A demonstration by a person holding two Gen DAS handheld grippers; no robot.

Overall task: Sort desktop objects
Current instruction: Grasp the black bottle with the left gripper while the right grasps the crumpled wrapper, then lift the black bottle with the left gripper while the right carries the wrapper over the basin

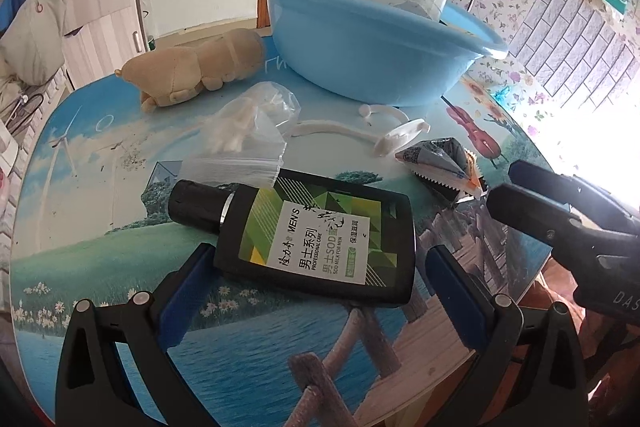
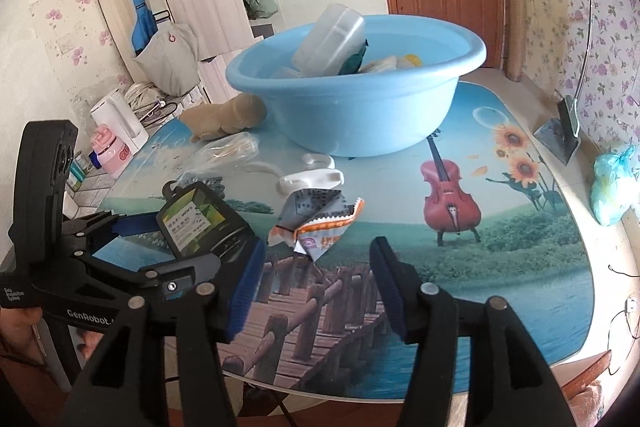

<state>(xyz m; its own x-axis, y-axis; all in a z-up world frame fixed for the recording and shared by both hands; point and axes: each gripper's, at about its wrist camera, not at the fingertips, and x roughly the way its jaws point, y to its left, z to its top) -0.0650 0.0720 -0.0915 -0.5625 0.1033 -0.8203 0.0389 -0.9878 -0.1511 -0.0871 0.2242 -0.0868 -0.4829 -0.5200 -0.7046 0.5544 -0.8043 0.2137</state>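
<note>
The left gripper stands with jaws open around the bottle, which lies flat on the bench with its cap away from the blue basin; the pads do not seem to press it yet. The right gripper hangs empty, jaws open, just short of the crumpled packet. To do this well, I judge the left jaws should close squarely across the bottle's flat sides near its middle, so it will not swing when lifted, then carry it clear over the basin rim. The right should come down on the packet's bulk, not a loose corner.
</note>
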